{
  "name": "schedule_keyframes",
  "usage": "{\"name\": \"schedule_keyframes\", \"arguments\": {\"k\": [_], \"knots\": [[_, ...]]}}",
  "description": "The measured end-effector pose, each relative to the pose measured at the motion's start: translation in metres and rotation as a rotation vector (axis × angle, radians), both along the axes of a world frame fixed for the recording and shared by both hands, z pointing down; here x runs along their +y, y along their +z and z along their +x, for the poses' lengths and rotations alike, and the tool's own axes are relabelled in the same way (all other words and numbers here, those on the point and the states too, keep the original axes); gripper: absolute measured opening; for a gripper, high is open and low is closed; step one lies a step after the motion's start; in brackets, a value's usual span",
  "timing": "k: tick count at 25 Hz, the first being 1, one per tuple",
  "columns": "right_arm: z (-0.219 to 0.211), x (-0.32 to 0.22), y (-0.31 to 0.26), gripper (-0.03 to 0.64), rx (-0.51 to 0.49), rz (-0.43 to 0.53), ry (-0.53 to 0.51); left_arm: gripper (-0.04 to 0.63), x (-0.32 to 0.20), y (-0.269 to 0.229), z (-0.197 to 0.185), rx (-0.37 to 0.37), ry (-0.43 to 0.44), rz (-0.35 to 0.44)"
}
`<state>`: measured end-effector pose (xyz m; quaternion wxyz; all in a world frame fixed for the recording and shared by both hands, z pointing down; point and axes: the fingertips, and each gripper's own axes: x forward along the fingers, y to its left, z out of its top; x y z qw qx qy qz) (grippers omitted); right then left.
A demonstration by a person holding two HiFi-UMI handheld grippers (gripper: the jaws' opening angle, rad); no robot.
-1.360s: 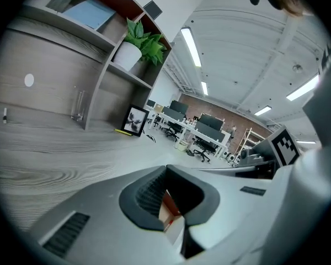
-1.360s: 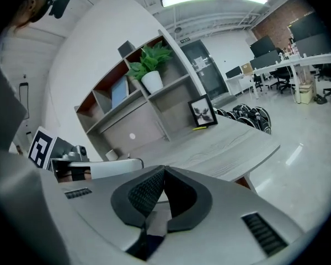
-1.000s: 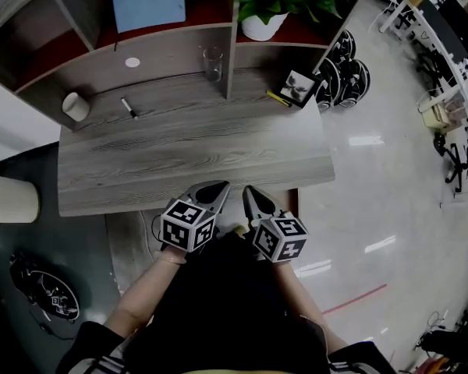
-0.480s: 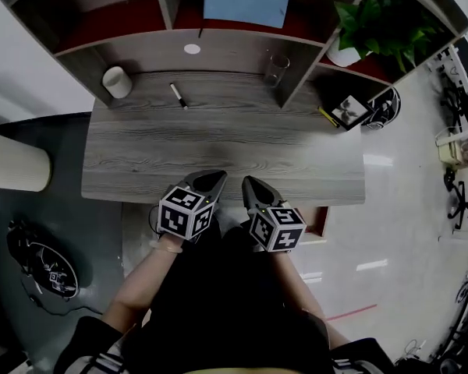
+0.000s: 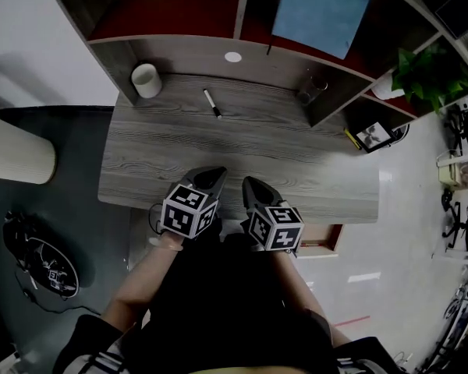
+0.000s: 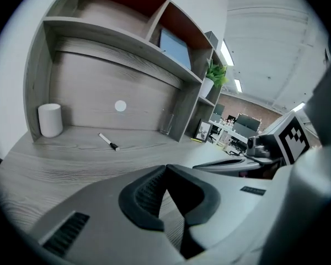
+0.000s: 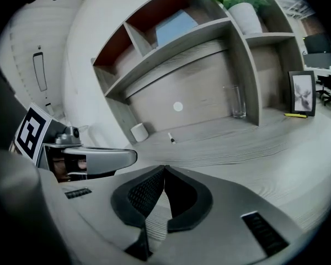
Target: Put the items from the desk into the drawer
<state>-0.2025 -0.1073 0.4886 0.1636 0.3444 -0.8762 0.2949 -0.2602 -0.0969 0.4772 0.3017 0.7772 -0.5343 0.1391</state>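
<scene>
A white marker with a black cap [image 5: 212,104] [image 6: 108,142] [image 7: 170,139] lies on the grey wooden desk [image 5: 242,150] toward the back. A white cup [image 5: 147,80] [image 6: 50,120] [image 7: 138,132] stands at the desk's back left corner. A clear glass [image 5: 311,89] [image 6: 166,122] [image 7: 235,102] stands by a shelf divider at the back right. My left gripper [image 5: 209,179] [image 6: 165,168] and right gripper [image 5: 252,185] [image 7: 164,169] hover side by side over the desk's near edge, both shut with nothing between the tips.
A picture frame [image 5: 373,135] [image 7: 301,93] and a yellow pen [image 5: 352,139] [image 7: 294,115] sit in the right shelf bay. A blue panel [image 5: 324,10] and a potted plant [image 5: 425,72] occupy the upper shelves. A reddish drawer edge [image 5: 320,238] shows under the desk's right front.
The view has swung, so the desk sits further left and more square on. Both grippers stay shut, side by side at the near edge.
</scene>
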Motion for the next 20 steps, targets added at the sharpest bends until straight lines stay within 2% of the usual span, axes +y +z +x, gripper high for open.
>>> {"name": "schedule_keyframes", "arguments": {"k": [8, 13, 15, 17, 20], "knots": [[-0.054, -0.025, 0.013, 0.016, 0.036, -0.001, -0.044, 0.028, -0.004, 0.007, -0.055, -0.026, -0.037, 0.014], [-0.082, -0.057, 0.025, 0.044, 0.137, 0.027, -0.118, 0.028, -0.012, 0.007, -0.083, -0.007, -0.080, 0.022], [-0.092, -0.072, 0.028, 0.055, 0.163, 0.032, -0.145, 0.028, -0.014, 0.007, -0.092, -0.005, -0.093, 0.020], [-0.100, -0.086, 0.034, 0.094, 0.183, 0.021, -0.167, 0.028, -0.014, 0.008, -0.099, -0.001, -0.107, 0.020], [-0.110, -0.108, 0.041, 0.101, 0.223, 0.031, -0.199, 0.028, -0.016, 0.009, -0.111, 0.008, -0.134, 0.020]]}}
